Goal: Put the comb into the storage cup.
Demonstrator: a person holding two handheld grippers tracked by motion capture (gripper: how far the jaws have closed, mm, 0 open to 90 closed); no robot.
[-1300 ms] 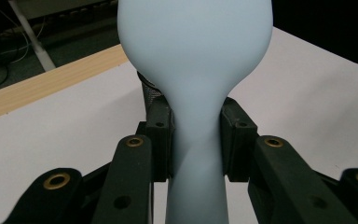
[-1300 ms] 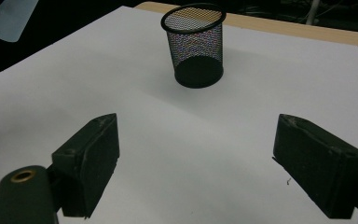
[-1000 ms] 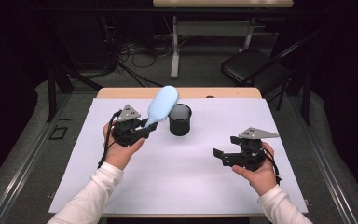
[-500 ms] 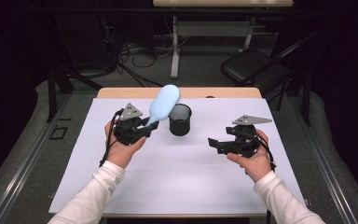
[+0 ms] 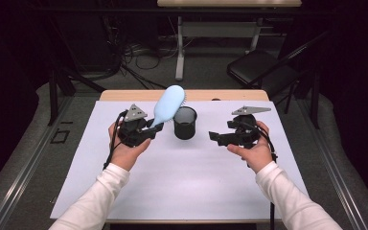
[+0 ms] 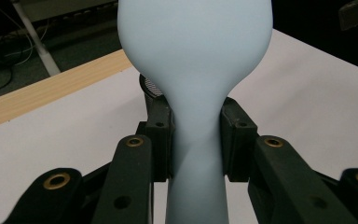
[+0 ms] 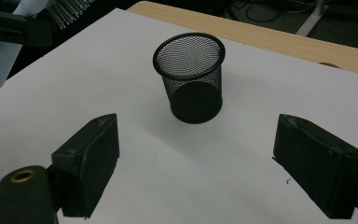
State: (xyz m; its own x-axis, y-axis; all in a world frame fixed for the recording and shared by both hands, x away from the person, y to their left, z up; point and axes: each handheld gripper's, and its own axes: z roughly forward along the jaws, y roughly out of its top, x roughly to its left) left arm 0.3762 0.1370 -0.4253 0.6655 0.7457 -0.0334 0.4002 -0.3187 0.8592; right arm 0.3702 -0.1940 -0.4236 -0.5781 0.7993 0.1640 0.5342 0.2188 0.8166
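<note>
— Where's the hairbrush [image 5: 168, 105]?
— Clamped by its handle in the left tongs [image 5: 149, 131], head tilted up, just left of the mesh cup [image 5: 185, 122] on the worktop [image 5: 182, 182].
— And the right tongs [image 5: 214, 136]?
— Spread wide, empty, right of the cup.

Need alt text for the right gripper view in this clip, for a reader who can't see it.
A black mesh cup stands upright and empty on the white table cover, ahead of the open right gripper, whose two black jaws are spread wide and hold nothing. At the top left corner is part of a pale blue hairbrush with its bristles showing.
</note>
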